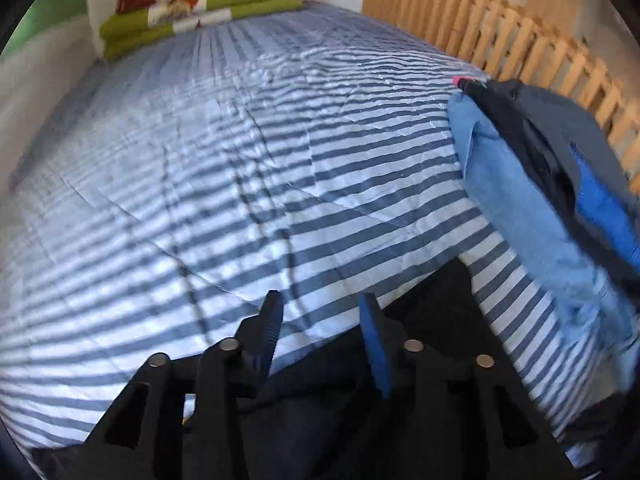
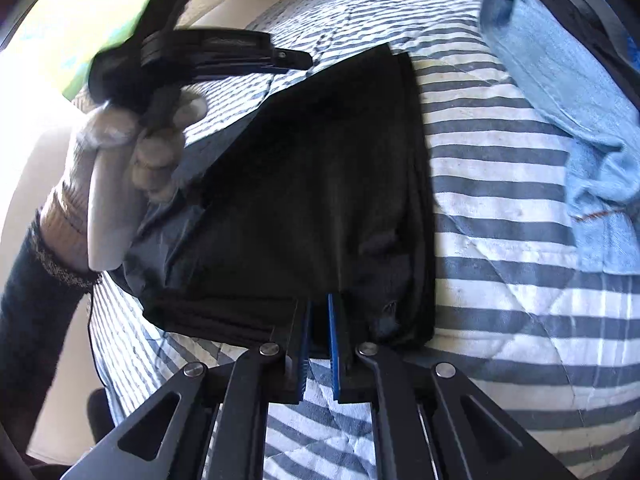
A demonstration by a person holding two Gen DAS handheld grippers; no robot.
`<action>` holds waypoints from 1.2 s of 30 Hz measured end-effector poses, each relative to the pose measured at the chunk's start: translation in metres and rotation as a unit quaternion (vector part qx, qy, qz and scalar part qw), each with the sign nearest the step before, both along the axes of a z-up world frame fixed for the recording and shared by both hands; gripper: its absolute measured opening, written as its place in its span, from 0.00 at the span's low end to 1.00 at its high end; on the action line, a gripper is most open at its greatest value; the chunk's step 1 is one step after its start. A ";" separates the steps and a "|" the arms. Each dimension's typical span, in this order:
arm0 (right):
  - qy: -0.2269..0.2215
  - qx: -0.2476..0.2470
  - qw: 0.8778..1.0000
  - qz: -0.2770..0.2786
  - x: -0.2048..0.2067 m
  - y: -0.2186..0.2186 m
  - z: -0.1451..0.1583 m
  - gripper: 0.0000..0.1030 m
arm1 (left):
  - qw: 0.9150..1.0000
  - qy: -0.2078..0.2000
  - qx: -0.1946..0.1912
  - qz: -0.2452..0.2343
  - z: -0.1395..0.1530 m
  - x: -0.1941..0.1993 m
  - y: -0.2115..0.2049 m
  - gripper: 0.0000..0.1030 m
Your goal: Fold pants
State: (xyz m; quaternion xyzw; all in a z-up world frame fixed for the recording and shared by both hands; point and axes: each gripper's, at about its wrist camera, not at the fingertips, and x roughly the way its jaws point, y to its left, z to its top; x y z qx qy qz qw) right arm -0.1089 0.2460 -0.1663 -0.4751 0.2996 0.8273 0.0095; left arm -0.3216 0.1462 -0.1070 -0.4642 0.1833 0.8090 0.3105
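Black pants (image 2: 320,180) lie folded into a compact stack on the striped quilt (image 2: 500,280). My right gripper (image 2: 319,336) is at the stack's near edge, its blue-padded fingers closed on a fold of the black cloth. A gloved hand (image 2: 120,168) holds my left gripper (image 2: 240,52) raised above the stack's far left corner, apart from it. In the left wrist view my left gripper (image 1: 322,316) is open with nothing between its fingers. The black pants (image 1: 320,408) show just beneath and behind it.
A pile with light blue jeans (image 1: 520,200) and dark garments (image 1: 540,128) sits at the quilt's right side, also the blue jeans (image 2: 560,80). Folded green bedding (image 1: 200,12) lies at the far end. A wooden slatted rail (image 1: 500,28) borders the right edge.
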 end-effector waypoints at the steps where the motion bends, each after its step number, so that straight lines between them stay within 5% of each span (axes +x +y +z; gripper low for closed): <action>1: 0.008 0.016 1.000 -0.015 0.004 0.004 0.007 0.10 | 1.000 0.006 -0.003 -0.007 0.003 0.004 -0.004 0.42; 5: 0.007 0.058 0.997 -0.055 0.005 0.022 0.020 0.42 | 1.000 0.000 -0.007 -0.005 0.014 0.003 -0.039 0.42; 8: -0.012 0.057 0.997 -0.045 -0.003 0.022 0.011 0.42 | 0.999 -0.002 -0.033 -0.001 0.006 0.001 -0.070 0.42; 10: -0.033 0.079 0.996 -0.037 -0.007 0.016 0.004 0.37 | 0.998 -0.011 -0.063 -0.010 -0.007 0.005 -0.081 0.41; 15: -0.045 0.102 0.993 -0.037 -0.012 0.010 0.002 0.08 | 0.996 0.004 -0.090 -0.024 -0.034 0.014 -0.081 0.01; 21: -0.055 0.097 0.993 -0.043 -0.004 0.009 0.002 0.05 | 0.995 0.034 -0.072 0.063 -0.018 -0.008 -0.087 0.00; 24: -0.046 0.087 0.994 -0.036 0.000 0.007 0.005 0.08 | 0.995 0.038 -0.072 0.061 -0.013 -0.007 -0.090 0.04; 27: -0.045 0.089 0.994 -0.046 0.002 0.009 0.010 0.15 | 0.996 0.027 -0.065 0.055 -0.009 0.000 -0.096 0.26; 30: -0.023 0.124 0.991 -0.052 0.005 0.004 0.025 0.15 | 0.996 0.035 -0.073 0.040 -0.007 0.012 -0.106 0.33; 36: 0.020 0.132 0.991 0.031 -0.024 -0.037 0.040 0.20 | 0.995 0.007 -0.099 0.024 -0.032 0.016 -0.109 0.41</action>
